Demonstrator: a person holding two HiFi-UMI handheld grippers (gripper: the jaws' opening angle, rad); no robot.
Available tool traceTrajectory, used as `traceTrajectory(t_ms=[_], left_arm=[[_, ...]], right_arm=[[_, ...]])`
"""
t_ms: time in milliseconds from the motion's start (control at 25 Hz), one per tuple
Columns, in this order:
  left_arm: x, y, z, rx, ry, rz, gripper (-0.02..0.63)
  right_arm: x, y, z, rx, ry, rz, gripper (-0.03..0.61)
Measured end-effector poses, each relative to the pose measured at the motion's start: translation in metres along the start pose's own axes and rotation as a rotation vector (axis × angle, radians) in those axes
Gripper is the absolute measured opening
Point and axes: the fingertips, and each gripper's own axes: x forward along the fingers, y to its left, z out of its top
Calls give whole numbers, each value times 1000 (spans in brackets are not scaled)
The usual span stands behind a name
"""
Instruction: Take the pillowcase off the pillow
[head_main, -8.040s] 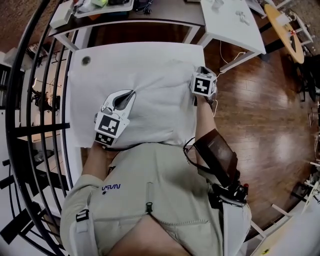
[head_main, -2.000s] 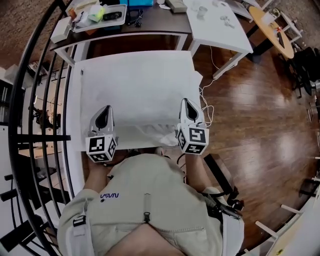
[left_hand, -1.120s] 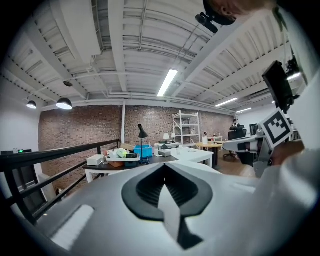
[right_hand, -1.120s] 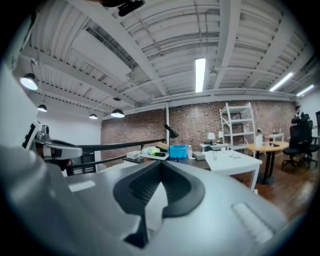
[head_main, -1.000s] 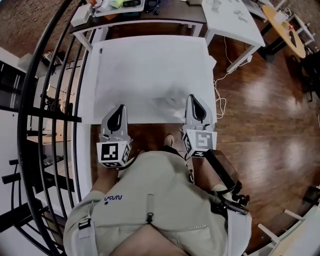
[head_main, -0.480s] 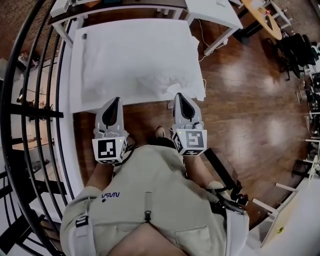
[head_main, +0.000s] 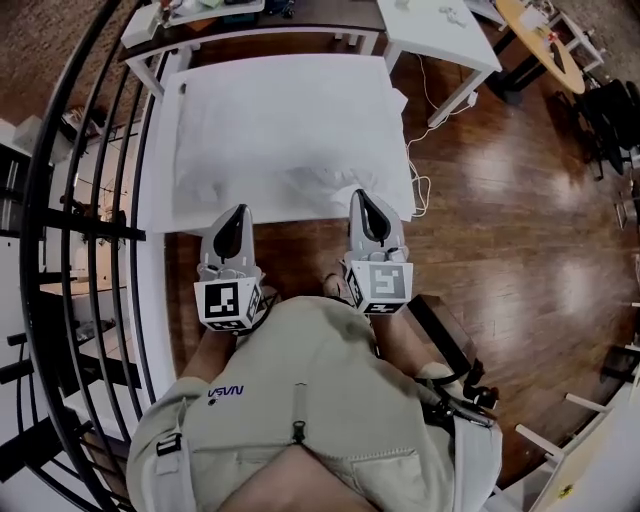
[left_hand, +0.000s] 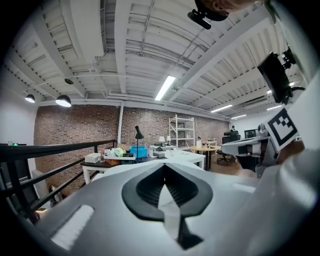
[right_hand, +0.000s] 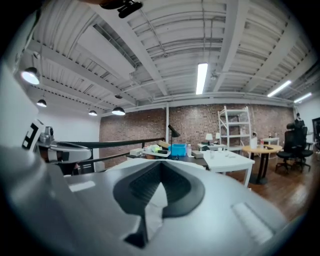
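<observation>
A black railing (head_main: 90, 150) curves down the left of the head view beside a white worktop (head_main: 158, 170). On the worktop lies the pillow (head_main: 270, 110), broad, flat and white. The left tongs (head_main: 238, 212) hang just short of the worktop's near edge, tips pressed together on nothing. Its own view shows only pale surface through the gap behind the tips. A rumpled patch of pillowcase (head_main: 320, 180) bunches at the pillow's near right corner. White on white, the views do not show where case ends and pillow begins. The right tongs (head_main: 362, 197) are likewise closed and empty, tips over that near edge. Beyond them spread glossy wooden floor (head_main: 500, 200) and a thin cable (head_main: 425, 190). The fabric looks light, limp and matte, and it will likely slide rather than lift. The bunched corner seems the best place to pinch it, while the other tongs pins the squashy filling.
</observation>
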Motion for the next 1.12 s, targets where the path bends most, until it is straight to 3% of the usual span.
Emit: traceTrajectory(t_ms=[240,840,1120], left_arm=[[10,0,-2,-23,5,31,6],[12,7,4,-16,-15,5,6],[6,29,15,-29,-57,86,6]], right_arm=[[8,-5,3,-15,-17,18,0],[14,0,1,-15,-13,0,0],[42,9,29,-81,-31,58,0]])
